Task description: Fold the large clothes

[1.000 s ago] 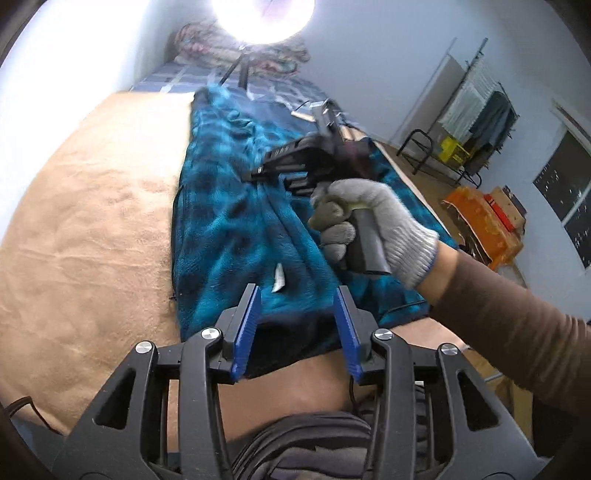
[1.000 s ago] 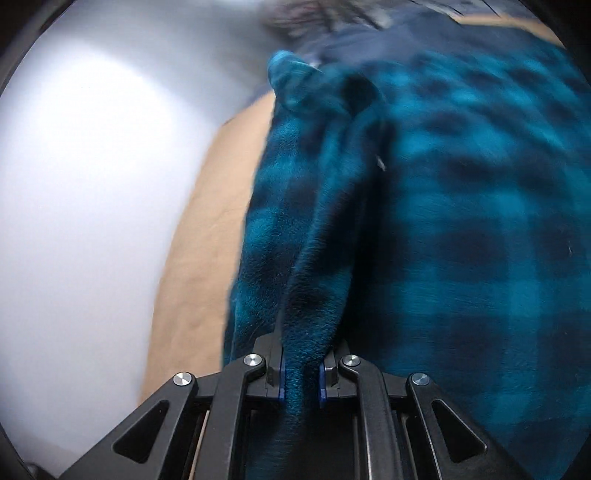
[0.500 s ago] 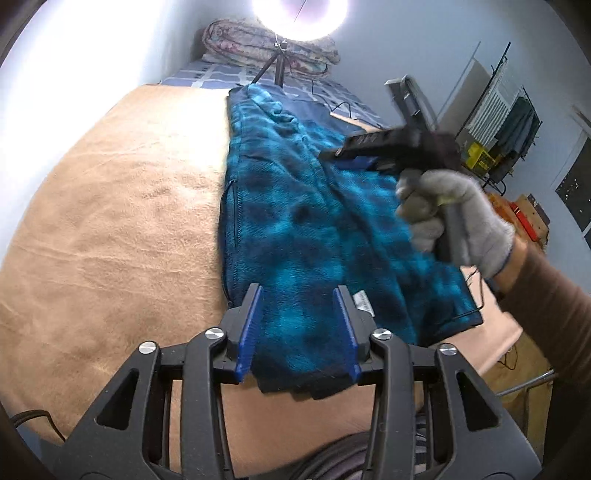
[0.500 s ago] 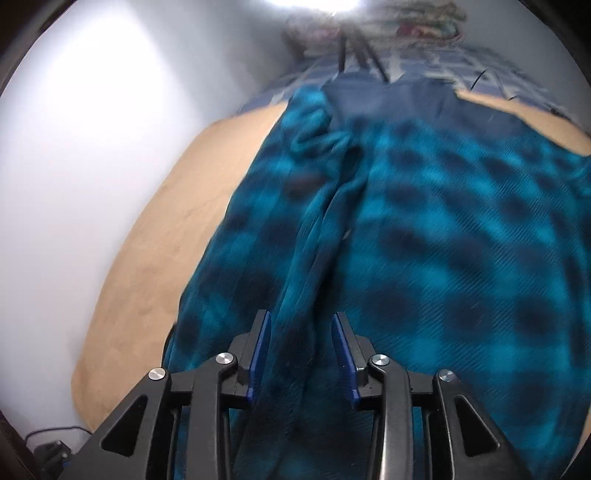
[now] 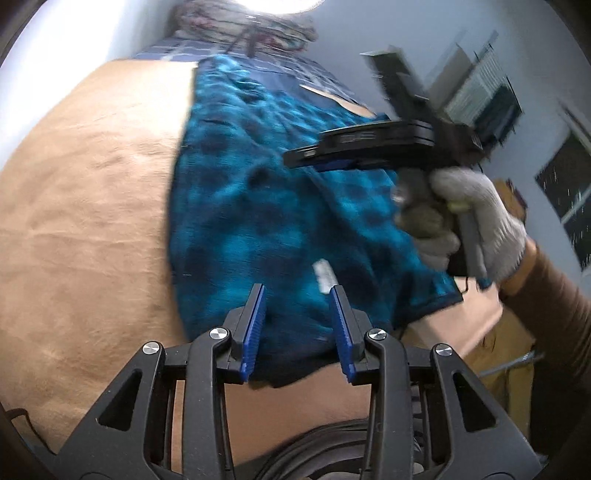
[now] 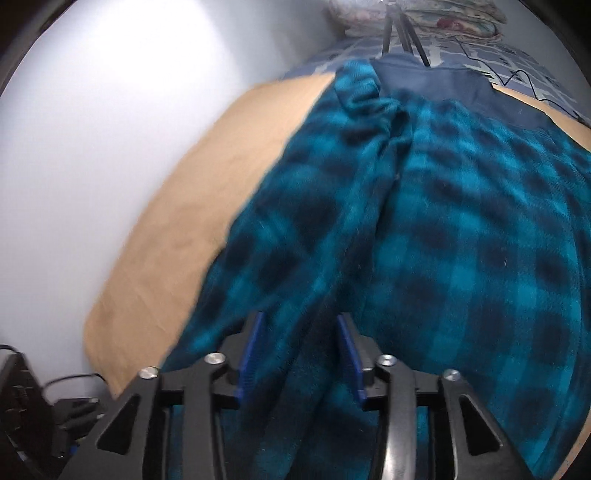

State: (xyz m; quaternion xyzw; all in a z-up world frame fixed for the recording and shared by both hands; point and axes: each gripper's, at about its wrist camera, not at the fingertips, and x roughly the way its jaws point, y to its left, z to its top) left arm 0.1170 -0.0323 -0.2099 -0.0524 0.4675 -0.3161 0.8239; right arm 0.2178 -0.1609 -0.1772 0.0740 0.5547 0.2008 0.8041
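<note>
A large teal and dark-blue plaid fleece garment point(image 5: 266, 206) lies lengthwise on a tan bed cover point(image 5: 85, 206), with a white label point(image 5: 324, 275) near its near end. My left gripper point(image 5: 298, 325) is open and empty above the garment's near hem. My right gripper point(image 6: 301, 354) is open, its blue pads on either side of a raised fold of the fleece point(image 6: 406, 236) without pinching it. In the left wrist view the right gripper point(image 5: 314, 162) hangs above the garment's right side in a gloved hand point(image 5: 469, 221).
A white wall point(image 6: 110, 129) runs along the bed's left side. A tripod point(image 6: 402, 33) and bundled bedding point(image 5: 243, 26) stand at the far end. A drying rack point(image 5: 480, 96) is at the right. Cables and a black device point(image 6: 33, 406) lie at the bed's near-left corner.
My right gripper let go of the fleece fold it was pinching, opened, and lifted up and to the right. The left gripper stayed open near the hem.
</note>
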